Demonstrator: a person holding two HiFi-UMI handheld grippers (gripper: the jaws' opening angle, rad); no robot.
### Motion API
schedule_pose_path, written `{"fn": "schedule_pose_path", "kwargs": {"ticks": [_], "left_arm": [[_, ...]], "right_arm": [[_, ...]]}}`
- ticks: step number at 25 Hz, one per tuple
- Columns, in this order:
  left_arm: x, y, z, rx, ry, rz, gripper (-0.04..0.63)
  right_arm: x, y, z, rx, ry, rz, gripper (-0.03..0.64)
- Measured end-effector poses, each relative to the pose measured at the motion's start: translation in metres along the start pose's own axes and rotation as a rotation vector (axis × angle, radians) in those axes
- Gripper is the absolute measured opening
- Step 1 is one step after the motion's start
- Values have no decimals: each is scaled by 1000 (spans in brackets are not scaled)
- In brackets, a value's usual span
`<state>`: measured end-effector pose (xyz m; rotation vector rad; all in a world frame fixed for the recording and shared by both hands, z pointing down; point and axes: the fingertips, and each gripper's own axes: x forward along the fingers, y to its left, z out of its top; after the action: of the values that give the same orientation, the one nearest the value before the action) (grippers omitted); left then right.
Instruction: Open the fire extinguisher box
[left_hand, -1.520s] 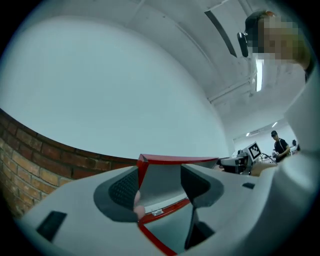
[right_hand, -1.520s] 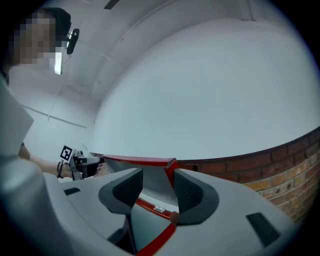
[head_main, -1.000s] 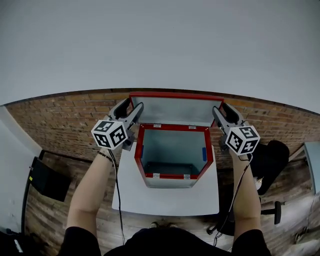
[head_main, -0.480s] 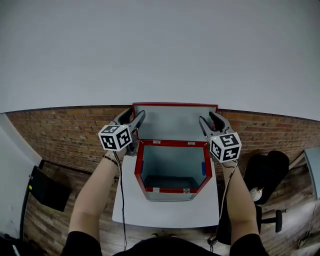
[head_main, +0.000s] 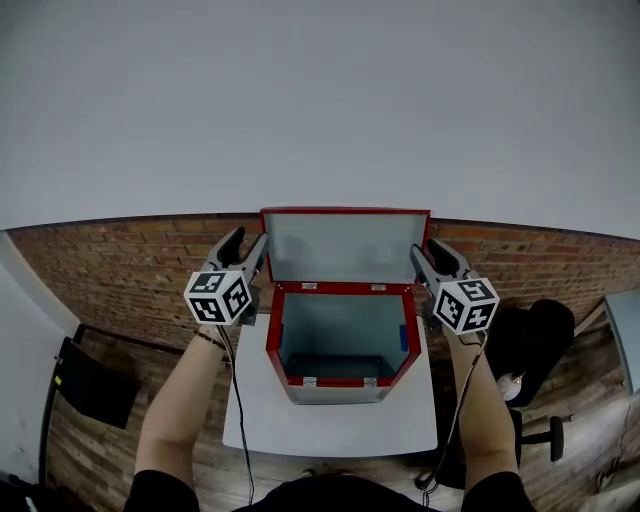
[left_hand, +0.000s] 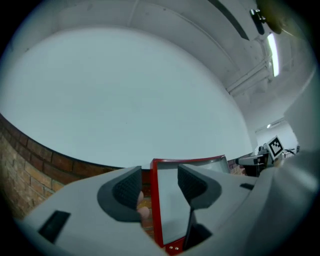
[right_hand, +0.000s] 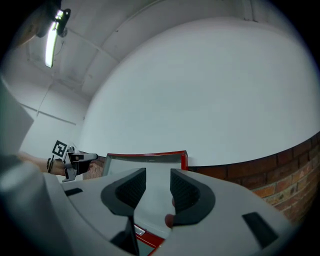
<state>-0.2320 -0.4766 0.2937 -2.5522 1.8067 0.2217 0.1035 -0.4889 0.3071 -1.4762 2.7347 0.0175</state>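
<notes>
The red fire extinguisher box sits on a white table with its lid raised upright against the wall; the blue-grey inside shows nothing in it. My left gripper hovers just off the lid's left edge, my right gripper just off its right edge. Both sets of jaws have just been closing a little, and both stand open with no pad pressing on anything. In the left gripper view the lid and its red edge show beyond the gap of that gripper. The right gripper frames the lid the same way.
The white table stands against a wall with a brick band low down and plain white above. A black chair is at the right, a dark flat object on the floor at the left.
Since half a second ago both grippers have drawn slightly outward and downward from the lid's side edges. The lid stays upright.
</notes>
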Motion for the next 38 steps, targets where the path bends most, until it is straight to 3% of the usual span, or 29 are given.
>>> {"fn": "schedule_pose_path", "kwargs": {"ticks": [5, 9, 20, 38], "left_arm": [[-36, -30, 22, 97, -56, -17, 111], [-55, -61, 23, 113, -65, -76, 53], [-115, -132, -15, 78, -14, -198, 48], [-205, -189, -111, -3, 108, -252, 48]], "right_arm": [[-29, 16, 14, 11, -37, 6, 64], [-48, 37, 23, 1, -59, 26, 26], [-105, 97, 6, 40, -45, 117, 20], [-182, 148, -84, 121, 56, 108, 20]]}}
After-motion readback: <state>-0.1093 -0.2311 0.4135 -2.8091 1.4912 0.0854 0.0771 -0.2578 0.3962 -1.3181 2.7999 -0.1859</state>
